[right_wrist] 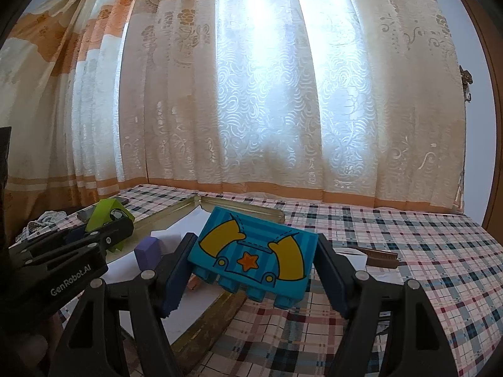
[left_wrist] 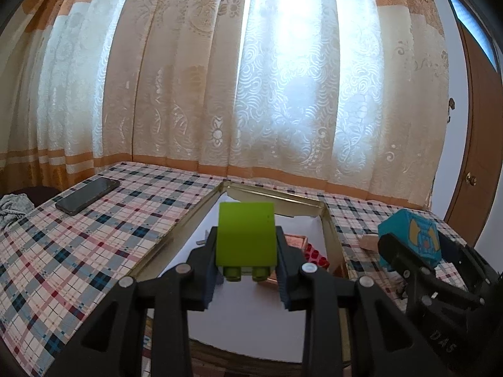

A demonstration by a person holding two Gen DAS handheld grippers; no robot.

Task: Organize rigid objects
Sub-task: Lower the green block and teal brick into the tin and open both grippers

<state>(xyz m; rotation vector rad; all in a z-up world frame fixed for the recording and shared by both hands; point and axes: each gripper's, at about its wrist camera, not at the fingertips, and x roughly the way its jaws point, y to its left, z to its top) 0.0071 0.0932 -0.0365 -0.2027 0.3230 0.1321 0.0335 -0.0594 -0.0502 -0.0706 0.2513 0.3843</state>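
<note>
Two grips: both grippers loaded, both bricks off the table, likely for carrying into the tin.
Phone [left_wrist: 88,195]: far left on the cloth, well apart from the tin; looks like not part of the sort.
Left gripper [left_wrist: 246,245]: clamped on green brick [left_wrist: 246,237], studs toward camera, held over the tin [left_wrist: 330,220].
Tin: shallow, gold rim, white liner; judged the drop zone.
Tin contents: purple block [right_wrist: 147,251], red studded piece [left_wrist: 316,253], a brown flat piece partly hidden by the brick.
Right gripper [right_wrist: 254,260]: pads pressed on both ends of blue brick [right_wrist: 253,254], tilted, above the tin's right rim and the cloth.
Loose: brown piece [right_wrist: 382,257] on the cloth right of the tin, not yet sorted.
Surface: table [right_wrist: 424,251] with plaid cloth.
Room: backlit curtain [right_wrist: 267,94] behind, wooden door [left_wrist: 484,157] at far right.
</note>
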